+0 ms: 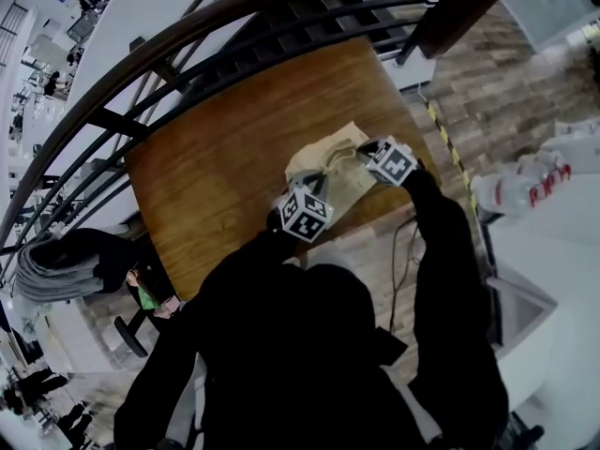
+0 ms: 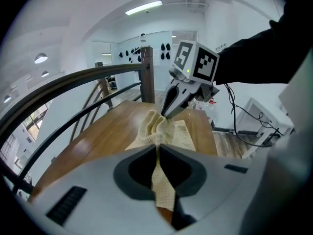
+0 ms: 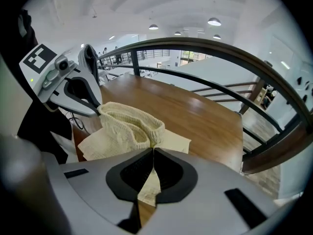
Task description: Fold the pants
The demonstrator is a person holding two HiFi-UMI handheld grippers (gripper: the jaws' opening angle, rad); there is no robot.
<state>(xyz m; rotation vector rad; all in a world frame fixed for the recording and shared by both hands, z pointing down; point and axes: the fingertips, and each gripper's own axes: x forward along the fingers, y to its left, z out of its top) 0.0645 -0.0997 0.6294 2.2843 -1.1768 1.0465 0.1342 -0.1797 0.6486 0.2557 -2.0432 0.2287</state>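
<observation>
While the cream knitted pants (image 3: 129, 124) lie bunched on the brown wooden table (image 1: 216, 157), toward its 3 o'clock side in the head view, their ribbed band is lifted. The left gripper (image 2: 157, 148) pinches this band at 7 o'clock and the right gripper (image 3: 153, 150) at 2 o'clock, both jaw pairs nearly closed on fabric. A dark curved metal railing (image 3: 220, 45) borders the table at 11 o'clock.
</observation>
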